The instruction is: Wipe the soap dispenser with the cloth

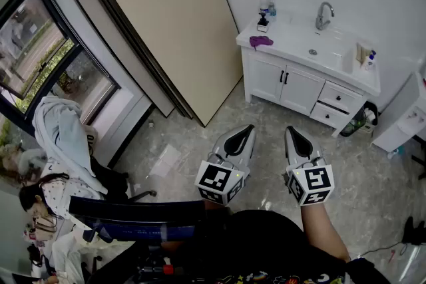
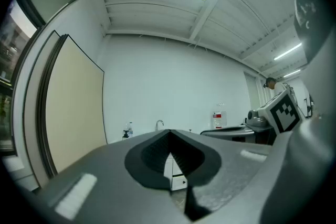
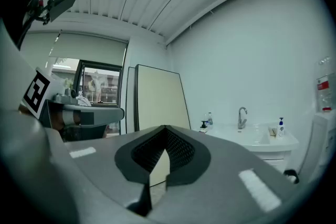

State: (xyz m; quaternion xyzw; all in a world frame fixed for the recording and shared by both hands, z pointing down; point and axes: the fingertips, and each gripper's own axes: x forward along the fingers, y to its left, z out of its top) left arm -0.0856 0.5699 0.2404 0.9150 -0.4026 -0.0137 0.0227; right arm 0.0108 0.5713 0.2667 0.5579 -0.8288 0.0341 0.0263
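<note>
A small soap dispenser [image 1: 263, 23] with a black pump stands at the back left of a white vanity top [image 1: 293, 36]. A purple cloth [image 1: 260, 42] lies crumpled just in front of it. Both are far across the room from me. My left gripper [image 1: 247, 132] and right gripper [image 1: 292, 132] are held side by side over the floor, both shut with nothing in them. The dispenser [image 2: 126, 134] shows tiny in the left gripper view beyond the shut left gripper [image 2: 169, 132]. In the right gripper view the dispenser [image 3: 203, 125] sits right of the shut right gripper [image 3: 165, 127].
The vanity has a sink with a chrome faucet [image 1: 323, 14], a clear bottle [image 1: 271, 6] and a blue pump bottle [image 1: 370, 58]. A large beige board [image 1: 160, 16] leans on the left wall. Chairs and seated people [image 1: 46, 203] are at lower left. Grey tiled floor [image 1: 266, 123] lies between.
</note>
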